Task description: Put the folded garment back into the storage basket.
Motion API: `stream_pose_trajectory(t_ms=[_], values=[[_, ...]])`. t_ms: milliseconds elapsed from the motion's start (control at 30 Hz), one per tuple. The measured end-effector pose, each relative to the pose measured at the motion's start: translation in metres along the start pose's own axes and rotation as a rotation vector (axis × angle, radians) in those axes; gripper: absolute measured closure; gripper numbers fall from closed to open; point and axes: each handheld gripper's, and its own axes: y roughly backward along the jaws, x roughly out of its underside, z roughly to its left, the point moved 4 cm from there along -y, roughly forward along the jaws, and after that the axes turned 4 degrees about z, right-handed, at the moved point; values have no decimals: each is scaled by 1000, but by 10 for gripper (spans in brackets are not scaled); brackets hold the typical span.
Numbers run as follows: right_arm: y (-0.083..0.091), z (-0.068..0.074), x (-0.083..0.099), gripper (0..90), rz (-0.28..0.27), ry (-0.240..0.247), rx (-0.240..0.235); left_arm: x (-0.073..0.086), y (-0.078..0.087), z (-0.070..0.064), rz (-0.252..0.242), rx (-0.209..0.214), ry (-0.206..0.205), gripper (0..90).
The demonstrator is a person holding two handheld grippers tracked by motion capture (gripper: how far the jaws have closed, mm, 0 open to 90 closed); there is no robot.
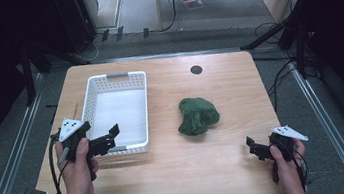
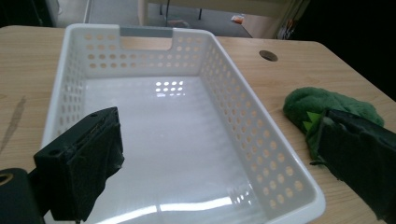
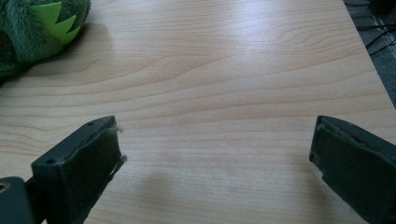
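**Inspection: soft toy not yet picked up, basket empty**

The table (image 1: 170, 178) carries two items. A white perforated basket (image 1: 90, 95) stands on its left half, long side running from the near edge toward the far edge, and holds nothing; its floor is bare in the left gripper view. A green plush toy (image 1: 197, 115) with light green spikes lies on the bare wood right of centre, well apart from the basket and touching neither gripper.

The left gripper (image 1: 110, 138) is held at the basket's near end, its jaws spread wide and gripping nothing. In its own view the jaws frame the basket's interior, with the toy off to the right beyond the basket wall.

The right gripper (image 1: 255, 147) sits low near the table's near right corner, jaws likewise parted and empty. In its own view only wood lies between the jaws; the toy (image 3: 32, 32) is at the upper left, some way ahead and off line.

Judgement: the work in hand appears to be moving the toy into the basket, and it stands at the very start. No grasp is made and nothing is delivered. Remaining: bring a gripper onto the toy, close on it, carry it over the basket rim and release. The right gripper is the nearer candidate.
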Motion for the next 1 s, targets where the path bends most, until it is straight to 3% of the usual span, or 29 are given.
stream_pose_trajectory(t_ms=[467, 1000], values=[[0, -1, 0, 19, 1, -7, -4, -4, -34, -38, 36, 67, -38, 15], [0, -1, 0, 19, 3, -11, 0, -7, -55, -64, 54, 109, -52, 15]])
